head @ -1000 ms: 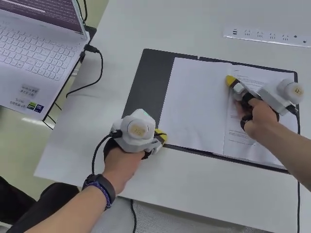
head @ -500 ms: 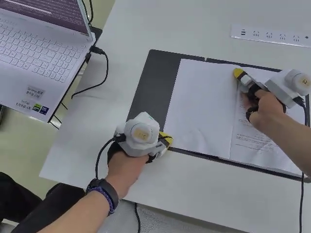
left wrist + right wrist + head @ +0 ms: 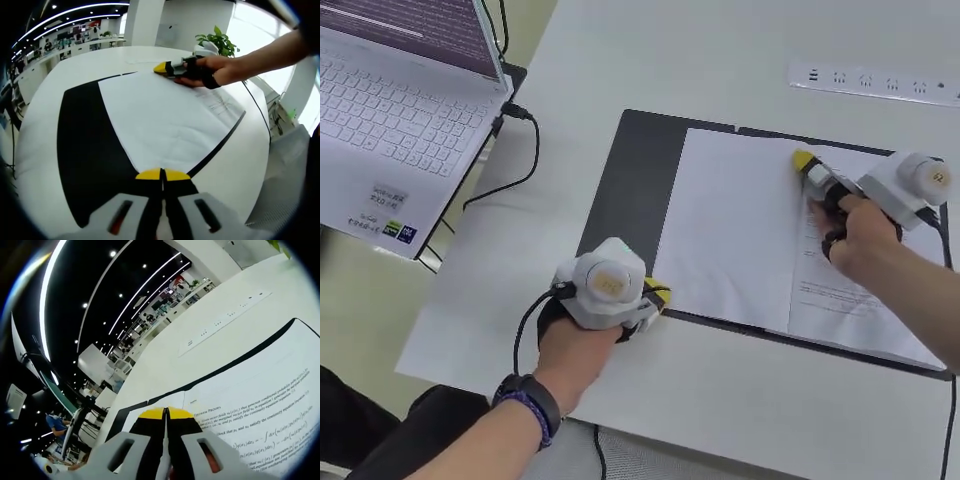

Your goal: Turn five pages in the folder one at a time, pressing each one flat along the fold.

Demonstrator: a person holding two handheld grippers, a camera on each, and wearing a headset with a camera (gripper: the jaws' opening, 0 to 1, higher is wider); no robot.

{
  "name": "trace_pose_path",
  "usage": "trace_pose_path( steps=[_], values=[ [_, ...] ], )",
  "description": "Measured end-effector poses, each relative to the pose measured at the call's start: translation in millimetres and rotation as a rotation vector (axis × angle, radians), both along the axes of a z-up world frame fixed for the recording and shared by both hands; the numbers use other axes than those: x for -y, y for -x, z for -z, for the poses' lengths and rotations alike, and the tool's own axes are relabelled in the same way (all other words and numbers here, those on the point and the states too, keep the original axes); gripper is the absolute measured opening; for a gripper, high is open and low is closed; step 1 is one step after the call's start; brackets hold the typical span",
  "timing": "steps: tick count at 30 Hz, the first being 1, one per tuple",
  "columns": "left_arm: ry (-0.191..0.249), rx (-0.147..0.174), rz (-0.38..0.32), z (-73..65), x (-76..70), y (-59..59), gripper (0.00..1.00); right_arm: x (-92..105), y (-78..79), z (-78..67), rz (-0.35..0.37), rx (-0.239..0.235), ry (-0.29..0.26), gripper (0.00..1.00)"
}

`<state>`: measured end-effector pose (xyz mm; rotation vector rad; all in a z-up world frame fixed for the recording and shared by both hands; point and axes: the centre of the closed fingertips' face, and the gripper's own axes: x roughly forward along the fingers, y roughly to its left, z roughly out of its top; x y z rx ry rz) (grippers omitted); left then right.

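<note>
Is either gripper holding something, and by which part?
Nothing is held. The left gripper, shut, rests at the edge of the blank page; the right gripper, shut, rests near the fold.

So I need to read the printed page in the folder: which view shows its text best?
The right gripper view: the printed page lies close, its heading and formula lines sharp. The head view shows it with faint lines, partly under the hand and right tool. The left gripper view shows it far off, text tiny.

A white table (image 3: 720, 60) carries an open black folder (image 3: 635, 190), a power strip (image 3: 870, 80) and a black cable (image 3: 534, 140).
</note>
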<state>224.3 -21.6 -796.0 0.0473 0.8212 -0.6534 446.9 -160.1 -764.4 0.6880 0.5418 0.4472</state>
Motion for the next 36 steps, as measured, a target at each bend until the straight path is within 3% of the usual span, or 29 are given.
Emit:
trace_pose_path(
  steps=[4,16,24,36],
  values=[
    [0.006,0.0,-0.009,-0.5,0.1,0.1,0.0,-9.0,21.9,-4.0,-0.07,0.021,0.047,0.0],
    [0.024,0.011,-0.021,-0.2,-0.1,0.2,0.0,-4.6,46.7,-2.7,-0.065,0.013,0.028,0.0],
    [0.029,0.0,-0.034,-1.5,0.4,1.6,0.0,1.1,74.7,-3.6,-0.068,0.055,0.056,0.0],
    [0.033,0.009,-0.037,-3.1,0.6,2.3,0.0,3.7,107.3,-1.9,-0.085,0.053,0.071,0.0]
  ],
)
